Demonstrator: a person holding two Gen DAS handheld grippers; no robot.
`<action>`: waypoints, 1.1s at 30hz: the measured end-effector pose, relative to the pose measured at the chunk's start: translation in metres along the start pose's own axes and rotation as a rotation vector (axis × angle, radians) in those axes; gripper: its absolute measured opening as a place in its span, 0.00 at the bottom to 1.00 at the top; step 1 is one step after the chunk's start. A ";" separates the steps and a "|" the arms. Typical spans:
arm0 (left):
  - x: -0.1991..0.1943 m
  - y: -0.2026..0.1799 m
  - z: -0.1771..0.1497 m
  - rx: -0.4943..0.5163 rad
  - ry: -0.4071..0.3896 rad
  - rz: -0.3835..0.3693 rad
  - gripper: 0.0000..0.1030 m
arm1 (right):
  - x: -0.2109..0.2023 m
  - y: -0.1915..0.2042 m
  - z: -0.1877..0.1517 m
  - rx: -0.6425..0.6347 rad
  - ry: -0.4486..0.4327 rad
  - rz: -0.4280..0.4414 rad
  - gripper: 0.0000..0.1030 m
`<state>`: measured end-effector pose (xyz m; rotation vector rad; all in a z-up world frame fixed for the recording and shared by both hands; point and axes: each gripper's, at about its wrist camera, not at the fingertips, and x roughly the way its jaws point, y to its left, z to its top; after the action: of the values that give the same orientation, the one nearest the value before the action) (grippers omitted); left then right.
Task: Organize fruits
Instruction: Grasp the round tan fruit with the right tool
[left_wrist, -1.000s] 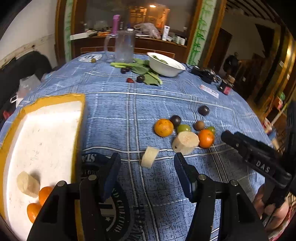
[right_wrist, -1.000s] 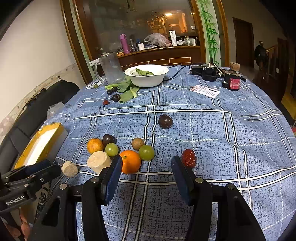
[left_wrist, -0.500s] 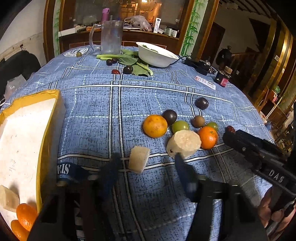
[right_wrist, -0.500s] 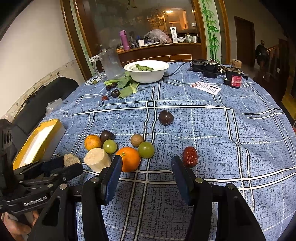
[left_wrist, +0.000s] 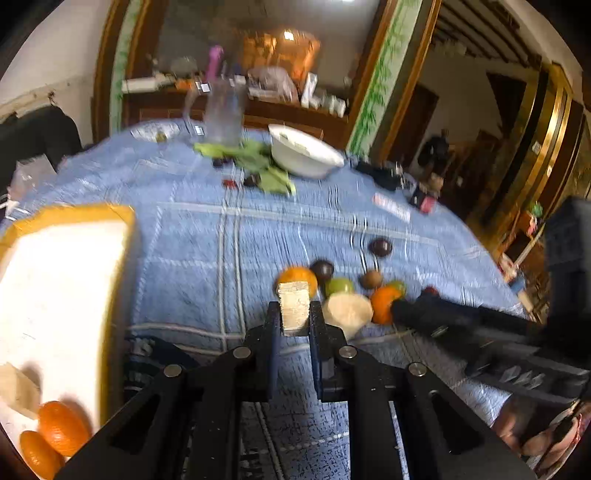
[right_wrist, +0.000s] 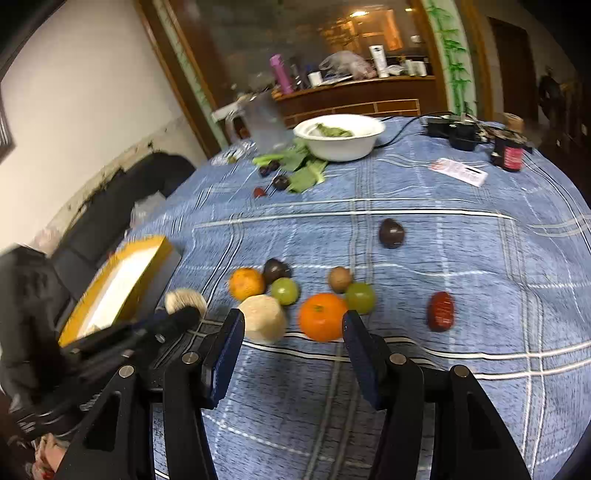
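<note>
The left gripper (left_wrist: 294, 320) has just closed its jaws on the pale cut fruit piece (left_wrist: 293, 308), its long axis upright between them. The yellow-rimmed tray (left_wrist: 122, 229) lies to its left. The right gripper (right_wrist: 293, 334) hangs half-open, empty, over the orange (right_wrist: 322, 316).

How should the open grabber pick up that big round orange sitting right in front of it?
Grip the big round orange across its widest middle, from the near side, angled down. The right gripper stands open before it; watch the green fruit touching behind.
</note>
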<state>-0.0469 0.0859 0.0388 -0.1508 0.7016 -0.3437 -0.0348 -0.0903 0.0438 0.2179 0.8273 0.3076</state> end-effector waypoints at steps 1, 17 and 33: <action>-0.006 0.000 0.001 -0.002 -0.029 0.006 0.13 | 0.005 0.005 0.001 -0.012 0.015 0.001 0.57; -0.027 0.010 0.007 -0.071 -0.117 -0.040 0.13 | 0.039 0.068 -0.003 -0.322 0.062 -0.138 0.57; -0.037 -0.005 0.003 0.015 -0.158 -0.044 0.13 | 0.010 0.058 -0.011 -0.202 0.057 -0.170 0.41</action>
<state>-0.0721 0.0944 0.0647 -0.1775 0.5407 -0.3743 -0.0473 -0.0324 0.0475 -0.0508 0.8591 0.2361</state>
